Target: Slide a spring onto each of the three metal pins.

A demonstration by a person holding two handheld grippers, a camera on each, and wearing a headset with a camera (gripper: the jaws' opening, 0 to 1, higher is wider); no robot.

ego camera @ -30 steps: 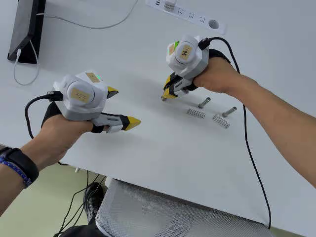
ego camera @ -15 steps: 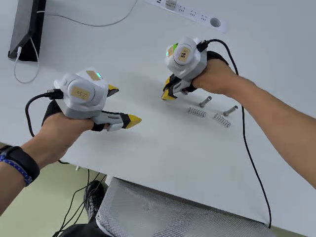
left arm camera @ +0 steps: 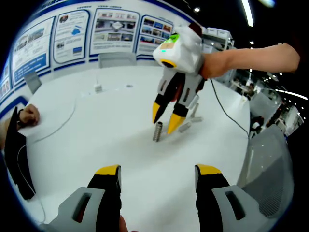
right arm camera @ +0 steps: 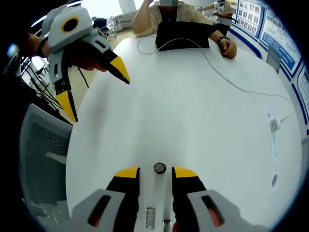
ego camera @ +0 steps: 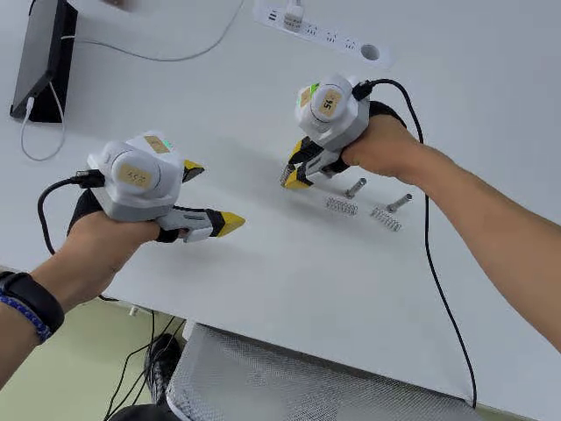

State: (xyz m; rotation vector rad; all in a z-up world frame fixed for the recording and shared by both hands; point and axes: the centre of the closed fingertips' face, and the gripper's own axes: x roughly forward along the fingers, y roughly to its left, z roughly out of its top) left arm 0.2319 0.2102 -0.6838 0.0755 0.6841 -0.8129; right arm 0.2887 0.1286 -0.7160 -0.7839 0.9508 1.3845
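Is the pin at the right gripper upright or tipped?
Upright: the pin stands on end on the table by the right gripper.

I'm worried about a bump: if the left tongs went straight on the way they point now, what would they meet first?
Likely the upright pin, standing at the right tongs; the left tongs aim about at it, though depth is unclear.

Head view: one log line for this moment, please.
right gripper open above upright pin | left gripper open, empty | two pins, two springs lying on table
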